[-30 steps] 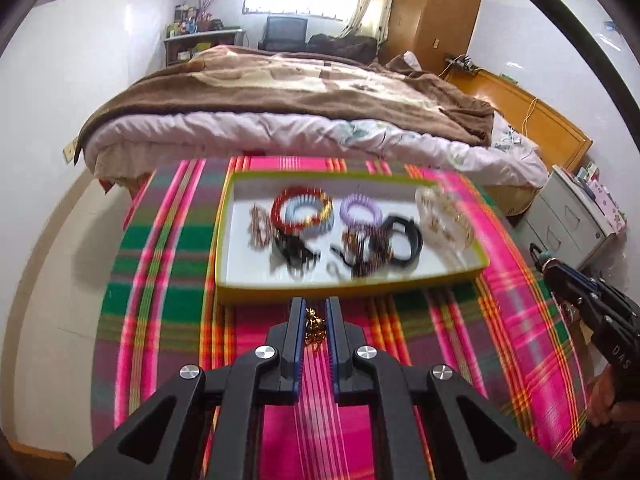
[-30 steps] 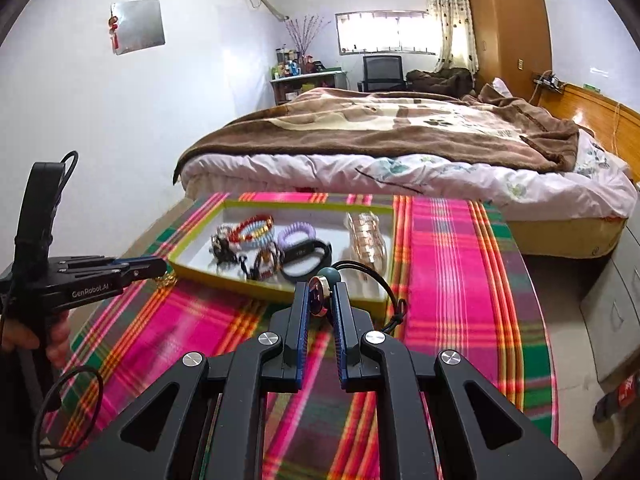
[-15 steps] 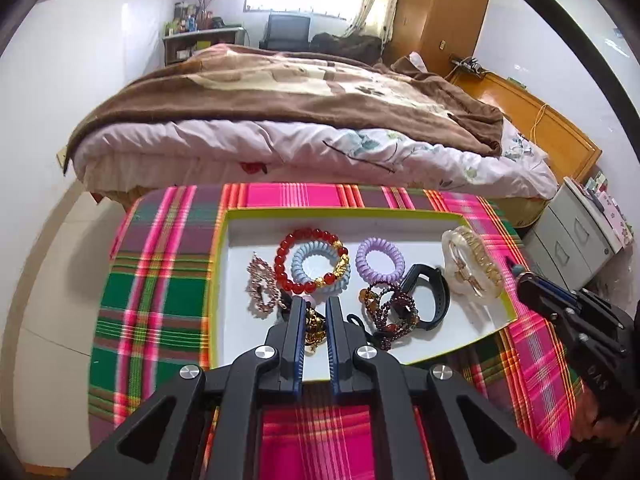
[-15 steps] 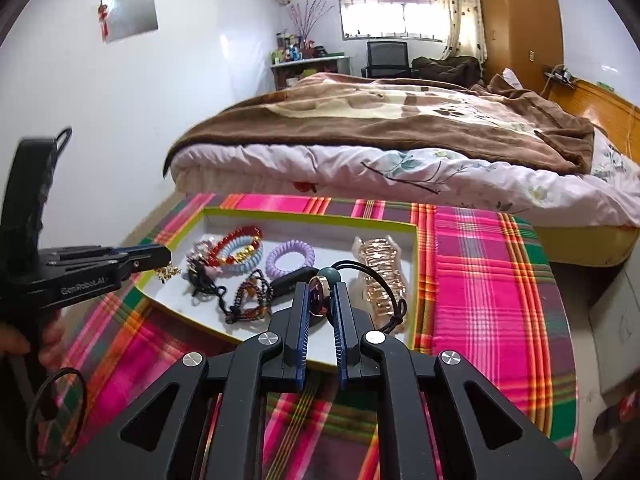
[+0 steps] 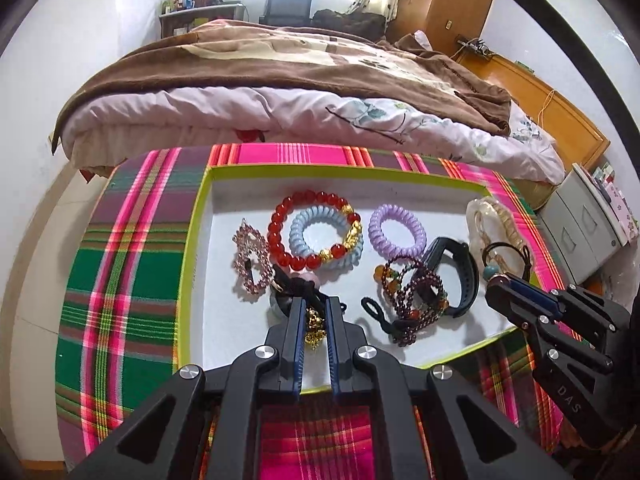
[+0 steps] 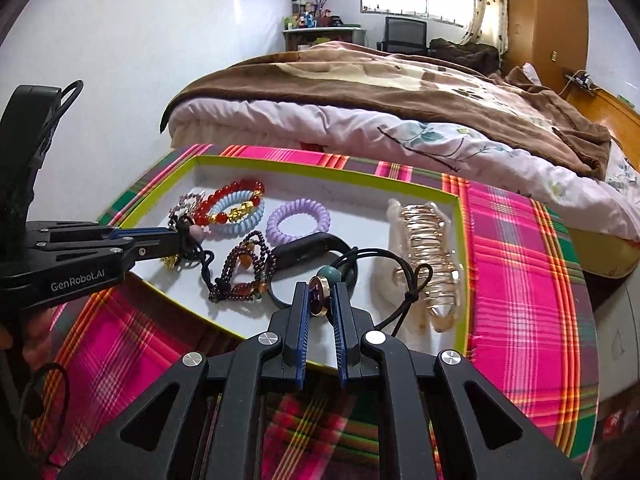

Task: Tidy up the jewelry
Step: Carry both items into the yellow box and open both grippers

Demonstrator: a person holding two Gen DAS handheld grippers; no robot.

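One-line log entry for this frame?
left tongs: shut on gold charm | right tongs: shut on corded pendant | both over tray

A table covered in a pink-and-green plaid cloth [image 5: 120,280] is carrying a shallow white tray with a lime-green rim [image 5: 192,256], which is lying directly on the cloth just ahead of the left gripper [image 5: 314,308] and the right gripper [image 6: 320,292].
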